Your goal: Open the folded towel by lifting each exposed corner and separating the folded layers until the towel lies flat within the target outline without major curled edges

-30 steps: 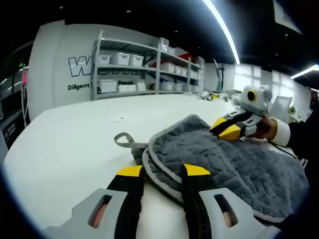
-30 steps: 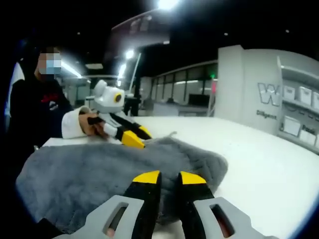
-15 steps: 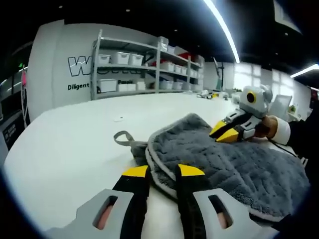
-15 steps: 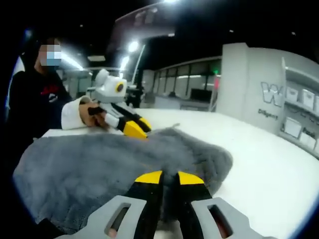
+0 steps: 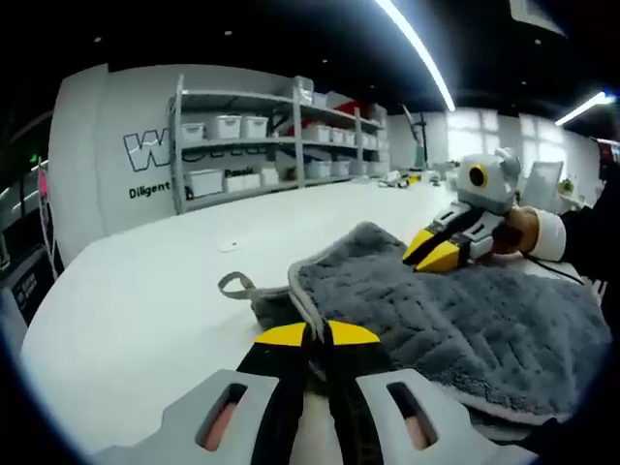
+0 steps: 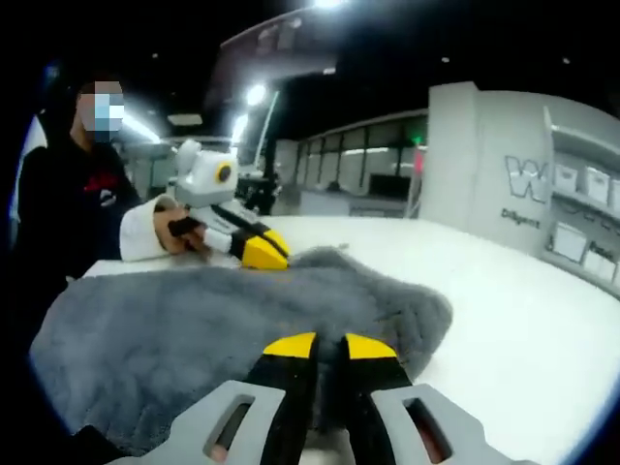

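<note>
A grey, quilted towel [image 5: 465,315] lies folded on the white table [image 5: 145,291], with a hanging loop [image 5: 235,285] at its near corner. My left gripper [image 5: 318,335] is shut on the towel's pale-trimmed edge beside that loop. In the right gripper view the towel [image 6: 184,329] spreads to the left, and my right gripper [image 6: 327,347] is shut on its near edge. Each gripper shows across the cloth in the other's view: the right gripper [image 5: 432,254] at the far side, the left gripper [image 6: 262,252] held by a hand.
Metal shelves [image 5: 262,136] with white bins stand behind the table, by a grey wall with lettering. A person [image 6: 68,194] in dark clothes stands at the left edge of the right gripper view. Bare tabletop [image 6: 542,329] stretches to the right of the towel.
Both pairs of jaws have narrowed from a wider gap and closed on the towel's edge. The left gripper's corner of the towel has risen slightly.
</note>
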`<state>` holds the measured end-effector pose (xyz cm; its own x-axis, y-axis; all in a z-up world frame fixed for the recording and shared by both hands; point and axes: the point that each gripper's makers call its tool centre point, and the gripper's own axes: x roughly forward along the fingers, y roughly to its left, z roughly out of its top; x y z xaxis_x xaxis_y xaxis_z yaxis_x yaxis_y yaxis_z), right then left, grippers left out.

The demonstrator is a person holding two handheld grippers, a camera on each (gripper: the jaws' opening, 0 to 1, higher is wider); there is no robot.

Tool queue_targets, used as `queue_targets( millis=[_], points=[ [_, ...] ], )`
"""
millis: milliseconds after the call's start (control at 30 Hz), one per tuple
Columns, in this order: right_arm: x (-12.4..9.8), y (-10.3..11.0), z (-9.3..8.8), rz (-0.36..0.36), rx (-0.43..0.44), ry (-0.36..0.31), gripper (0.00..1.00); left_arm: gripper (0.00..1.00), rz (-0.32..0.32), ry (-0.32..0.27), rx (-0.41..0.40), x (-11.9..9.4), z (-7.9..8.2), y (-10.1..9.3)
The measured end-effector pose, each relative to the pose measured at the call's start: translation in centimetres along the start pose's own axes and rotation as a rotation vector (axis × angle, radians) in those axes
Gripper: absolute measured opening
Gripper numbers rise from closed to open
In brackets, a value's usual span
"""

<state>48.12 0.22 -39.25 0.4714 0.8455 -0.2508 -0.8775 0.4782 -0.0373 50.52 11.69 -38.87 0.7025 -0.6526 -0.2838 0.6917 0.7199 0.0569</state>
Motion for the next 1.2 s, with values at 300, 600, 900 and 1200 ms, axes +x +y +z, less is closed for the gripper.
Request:
queue_targets(
  millis=[300, 600, 900, 1200],
  points=[
    [-0.3, 0.2, 1.6, 0.017, 0.067, -0.087, 0.03, 0.04, 0.001, -0.026, 0.061, -0.1, 0.8, -0.6],
    [0.2, 1.9, 3.0, 0.051, 0.079, -0.138, 0.07, 0.03, -0.019, -0.053, 0.099, -0.2, 1.6, -1.4],
    [0.5, 2.1, 3.3, 0.054, 0.119, -0.152, 0.06, 0.02, -0.04, -0.078, 0.098, -0.2, 2.1, -2.2],
    [0.7, 2.7, 4.0, 0.08, 0.202, -0.187, 0.1, 0.02, -0.1, -0.128, 0.084, -0.1, 3.2, -4.9]
  ],
)
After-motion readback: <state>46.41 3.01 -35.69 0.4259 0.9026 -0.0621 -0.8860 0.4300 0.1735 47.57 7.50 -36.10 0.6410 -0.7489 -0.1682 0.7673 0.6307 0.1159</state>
